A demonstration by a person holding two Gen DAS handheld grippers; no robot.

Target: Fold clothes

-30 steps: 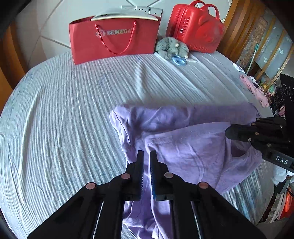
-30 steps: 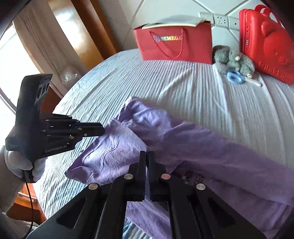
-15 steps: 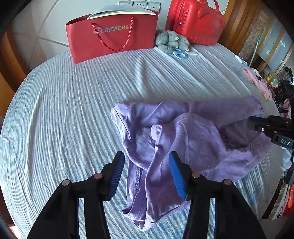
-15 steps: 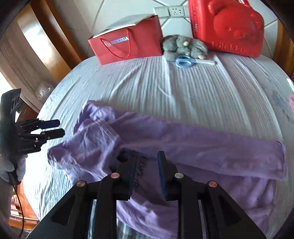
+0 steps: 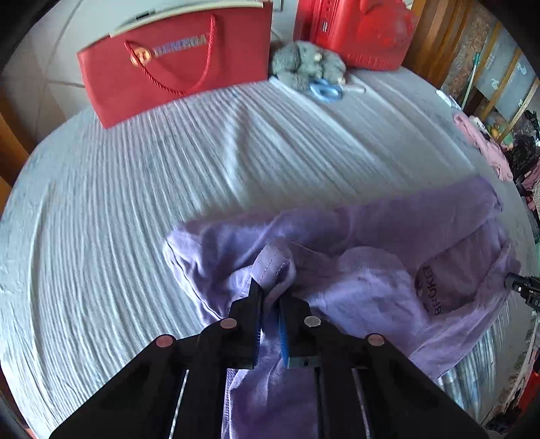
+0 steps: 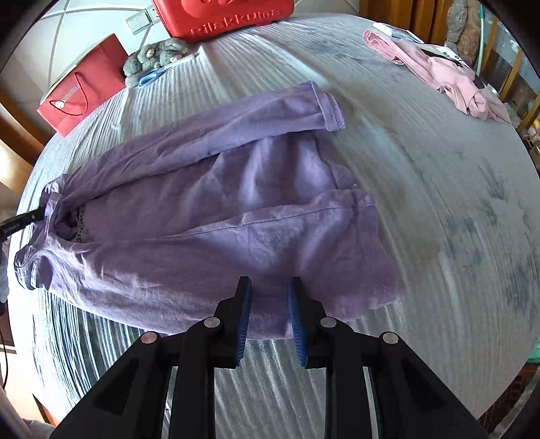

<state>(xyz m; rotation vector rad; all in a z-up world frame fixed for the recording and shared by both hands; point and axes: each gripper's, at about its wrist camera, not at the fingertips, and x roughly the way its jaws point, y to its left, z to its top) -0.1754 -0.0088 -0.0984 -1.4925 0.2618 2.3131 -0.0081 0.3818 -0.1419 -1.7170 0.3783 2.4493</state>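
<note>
A purple long-sleeved shirt (image 5: 371, 280) lies crumpled on the striped bedspread (image 5: 135, 202). My left gripper (image 5: 270, 293) is shut on a raised fold of its cloth near the collar end. In the right wrist view the shirt (image 6: 236, 209) stretches away with one sleeve laid along its far side. My right gripper (image 6: 270, 282) hovers over the near hem, jaws apart, with cloth below them but nothing pinched. The right gripper's tip (image 5: 521, 288) shows at the right edge of the left wrist view. The left gripper (image 6: 20, 221) shows at the far left of the right wrist view.
A red paper bag (image 5: 175, 64), a red hard case (image 5: 354, 30), a grey plush toy (image 5: 307, 64) and blue scissors (image 5: 325, 91) stand along the back by the wall. A pink garment (image 6: 438, 71) lies at the bed's far right edge.
My left gripper opened, then shut on a fold of the shirt. My right gripper let go, opened part way, and swung over to the shirt's hem end while rolling.
</note>
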